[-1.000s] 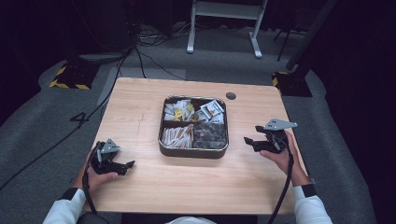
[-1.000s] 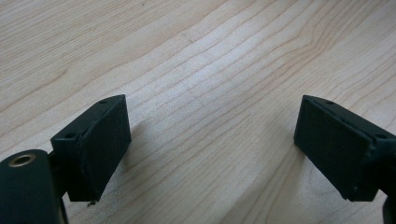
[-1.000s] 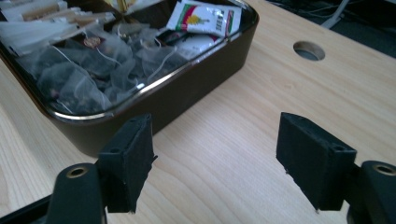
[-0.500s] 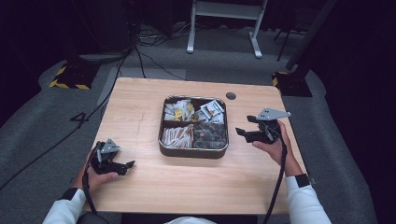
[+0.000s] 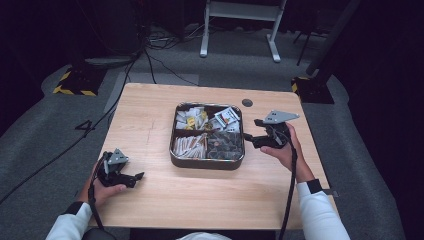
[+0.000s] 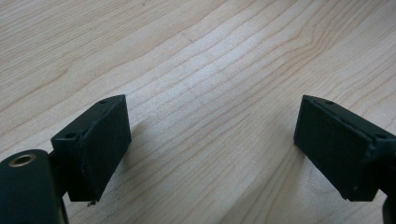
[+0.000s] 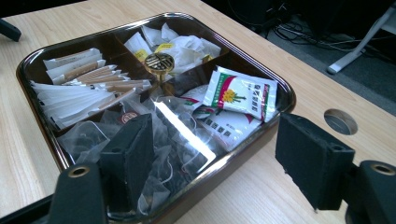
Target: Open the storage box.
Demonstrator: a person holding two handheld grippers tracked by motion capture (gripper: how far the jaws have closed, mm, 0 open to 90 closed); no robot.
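Far out at the near left corner of the table (image 5: pixel 150 110), the left gripper (image 5: pixel 131 177) is held low over bare wood, its jaws spread wide with nothing between them, as the left gripper view confirms with only grain seen between the black pads (image 6: pixel 95 144); it is kept well apart from the work. Moving rightward, the dark divided tray (image 5: pixel 207 163) is found at the table's middle, its compartments packed: paper sticks (image 7: pixel 81 93) in one, loose white sachets (image 7: pixel 182 44) behind, printed packets (image 7: pixel 243 93) at the far right cell, and clear mesh tea bags (image 7: pixel 175 140) in the cell nearest the right-hand rim. Further right again, the right gripper (image 5: pixel 252 136) is held just beside that rim, jaws wide open and empty, pointed leftward into the tray. In the right gripper view the clear bags are seen directly ahead and slightly below, lying between the two pads, with one pad (image 7: pixel 133 154) already over that cell. So the right hand is judged by far the nearer, and the reach that is called for is a short one, forward and down over the rim. A small round hole (image 7: pixel 341 121) in the tabletop is passed to the outside of the jaws.
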